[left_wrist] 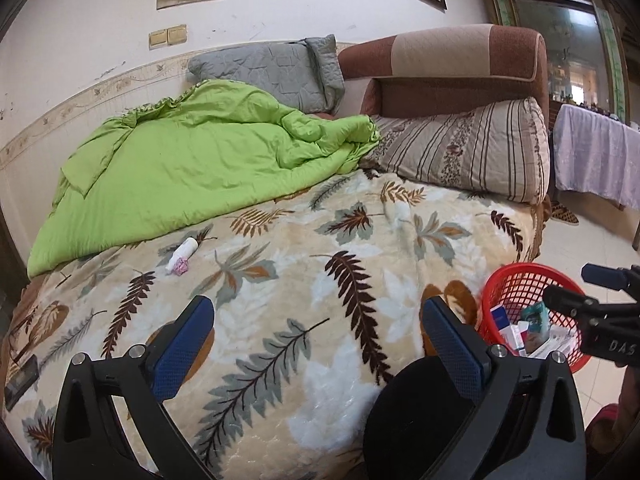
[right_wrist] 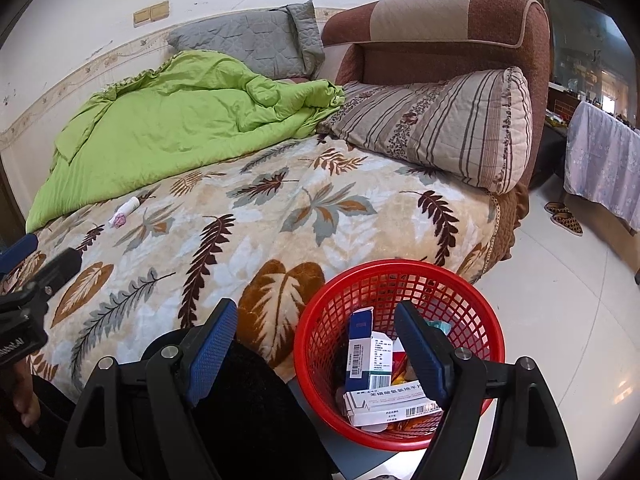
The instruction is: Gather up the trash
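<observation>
Jaws of both grippers, left gripper (left_wrist: 316, 344) and right gripper (right_wrist: 316, 346), gaped empty; one small white tube with pink wrapper (left_wrist: 183, 257) lay on the leaf-patterned bed blanket (left_wrist: 320, 248); one red plastic mesh basket (right_wrist: 472, 304) held several cardboard medicine boxes (right_wrist: 370, 364).

Small white tube (left_wrist: 183, 257) lying on leaf-print blanket, red mesh basket (right_wrist: 472, 300) holding cartons (right_wrist: 370, 364)

Red basket (left_wrist: 516, 280) partly hidden behind right gripper (left_wrist: 592, 300). Dark flat object (left_wrist: 20, 380) at blanket's near left edge cut off, unidentifiable. Print on medicine boxes (right_wrist: 384, 400) mostly too small.
</observation>
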